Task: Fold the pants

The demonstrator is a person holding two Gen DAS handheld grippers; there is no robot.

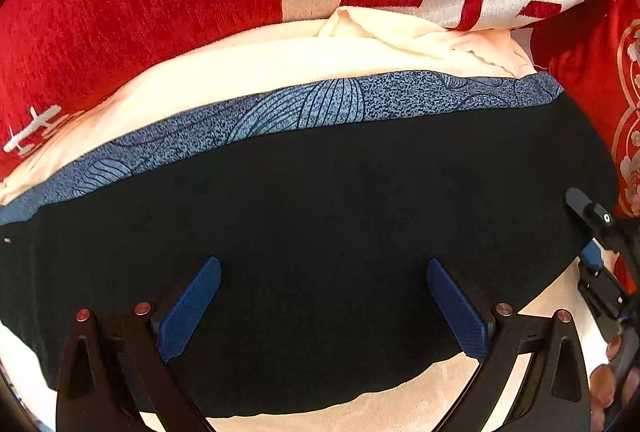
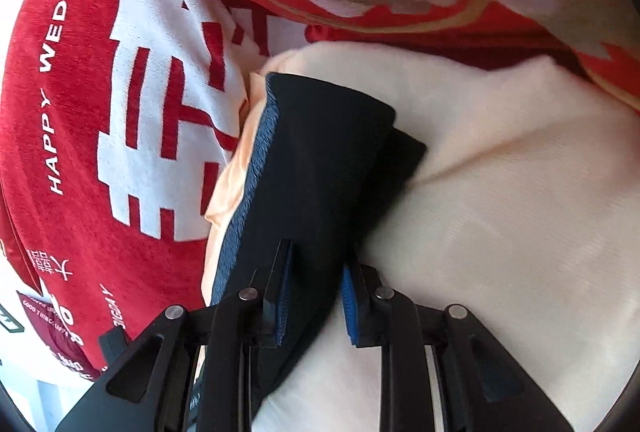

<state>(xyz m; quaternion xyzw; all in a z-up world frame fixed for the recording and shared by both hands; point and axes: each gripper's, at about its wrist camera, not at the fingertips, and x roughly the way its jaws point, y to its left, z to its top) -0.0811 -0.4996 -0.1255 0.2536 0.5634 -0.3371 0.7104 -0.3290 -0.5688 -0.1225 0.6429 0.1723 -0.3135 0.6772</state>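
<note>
We see dark pants (image 1: 320, 232) on a cream sheet (image 1: 240, 71), left hand-held gripper (image 1: 324, 308) spread wide above the pants, right hand-held gripper (image 2: 316, 296) pinching the pants' edge, red pillow (image 2: 80, 111) beside the pants.

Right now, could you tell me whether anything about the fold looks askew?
Yes: at the pants' far end a lower layer pokes out past the top layer's corner, so the edges aren't flush.

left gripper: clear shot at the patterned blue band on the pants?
Probably yes. The left gripper is open over the black pants, and the blue band lies exposed just ahead along their far edge, nothing covering it.
</note>
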